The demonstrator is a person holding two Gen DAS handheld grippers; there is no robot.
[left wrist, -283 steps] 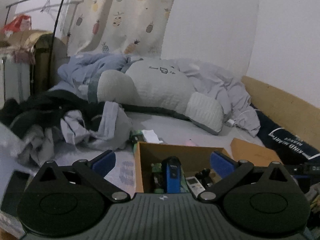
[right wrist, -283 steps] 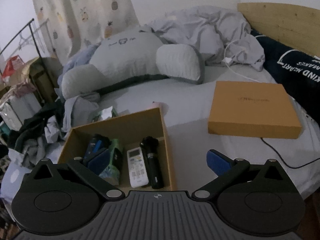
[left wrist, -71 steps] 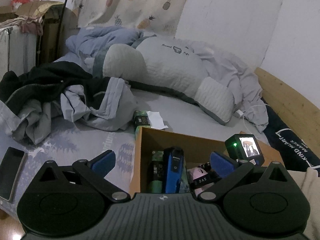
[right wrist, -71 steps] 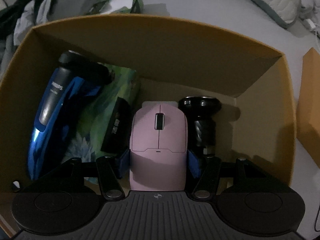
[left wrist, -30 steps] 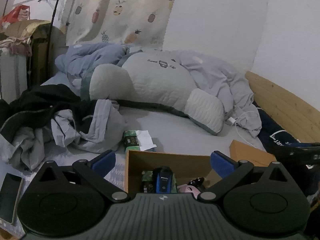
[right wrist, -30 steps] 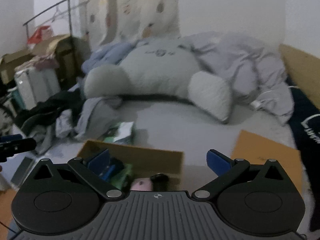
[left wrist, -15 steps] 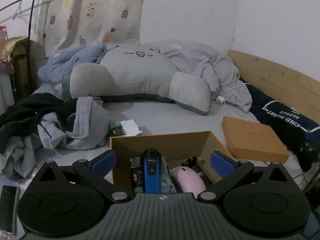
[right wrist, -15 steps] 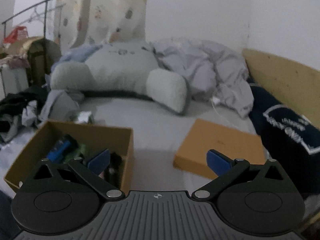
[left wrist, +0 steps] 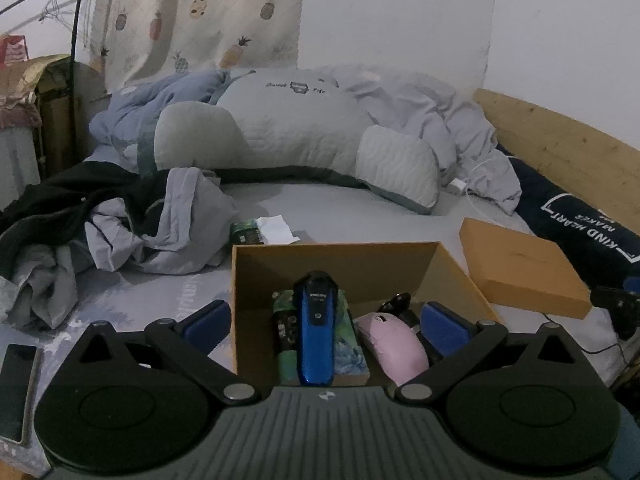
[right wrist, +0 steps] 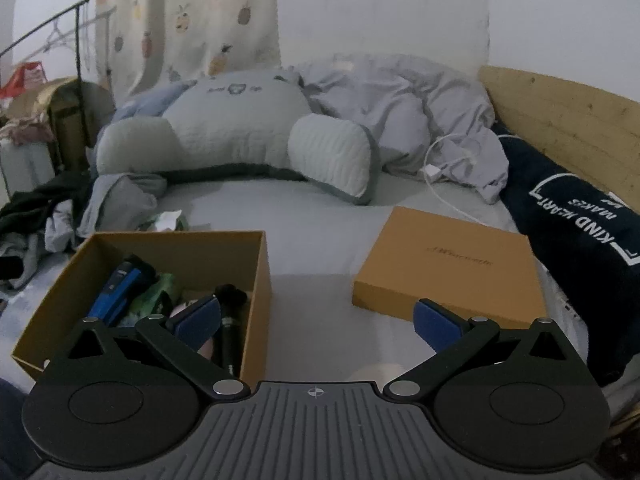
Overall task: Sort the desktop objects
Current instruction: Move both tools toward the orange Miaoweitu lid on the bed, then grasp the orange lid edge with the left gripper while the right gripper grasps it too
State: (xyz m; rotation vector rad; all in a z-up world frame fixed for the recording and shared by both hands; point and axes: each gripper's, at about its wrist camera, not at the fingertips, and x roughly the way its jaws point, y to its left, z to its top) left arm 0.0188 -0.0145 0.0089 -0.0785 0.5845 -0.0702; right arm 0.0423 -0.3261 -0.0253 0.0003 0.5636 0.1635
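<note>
While both stand spread wide and carry nothing, the left hand-held gripper [left wrist: 322,320] and right hand-held gripper [right wrist: 316,314] hover at the open cardboard box [left wrist: 452,264] on the bed [right wrist: 320,216]. Box contents: blue shaver [left wrist: 316,328], pink mouse [left wrist: 394,344], black flashlight [right wrist: 229,320], green packet [left wrist: 346,344]. Outside it: lidded box [right wrist: 448,268], tissue pack [left wrist: 250,232], phone [left wrist: 16,384]; whether these need sorting cannot be told.
</note>
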